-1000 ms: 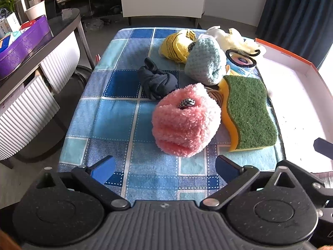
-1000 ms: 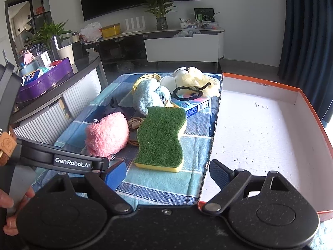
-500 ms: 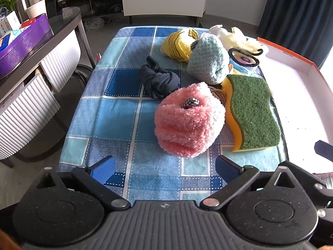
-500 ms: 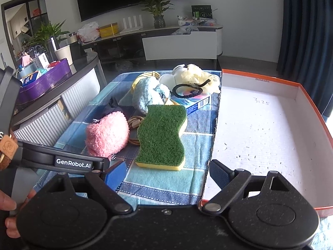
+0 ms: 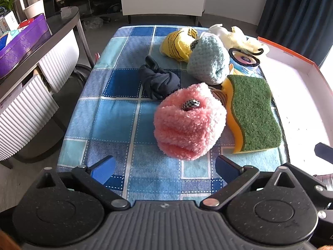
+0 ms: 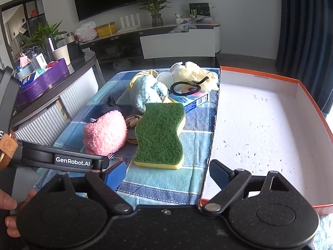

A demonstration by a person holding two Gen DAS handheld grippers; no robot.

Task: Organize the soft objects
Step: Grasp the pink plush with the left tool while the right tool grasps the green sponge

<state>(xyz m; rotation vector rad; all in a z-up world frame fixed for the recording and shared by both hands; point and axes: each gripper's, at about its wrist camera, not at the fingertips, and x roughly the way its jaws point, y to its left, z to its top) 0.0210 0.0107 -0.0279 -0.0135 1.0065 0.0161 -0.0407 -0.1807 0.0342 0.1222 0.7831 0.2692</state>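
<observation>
A fluffy pink roll [image 5: 189,123] [image 6: 105,133] lies on the blue checked cloth [image 5: 116,108], just ahead of my open left gripper [image 5: 164,169]. Beside it rests a green and yellow sponge [image 5: 252,112] [image 6: 161,133]. Behind them sit a dark sock bundle [image 5: 159,81], a light blue knit piece [image 5: 209,60] [image 6: 145,93], a yellow striped soft toy [image 5: 179,44] and a cream plush [image 5: 235,37] [image 6: 193,73]. My right gripper [image 6: 167,174] is open and empty near the table's front edge, its fingers straddling the wall of the white box [image 6: 260,129] with an orange rim.
A blue carton with a black ring on it [image 6: 191,95] lies behind the sponge. A tan cord [image 6: 132,127] shows between the pink roll and the sponge. A dark counter with a purple tray [image 5: 18,45] stands left of the table. A hand [image 6: 8,206] holds the left tool.
Both grippers have eased slightly forward and tilted up, so the objects sit a little lower in each view. Nothing on the table has moved; both stay open.
</observation>
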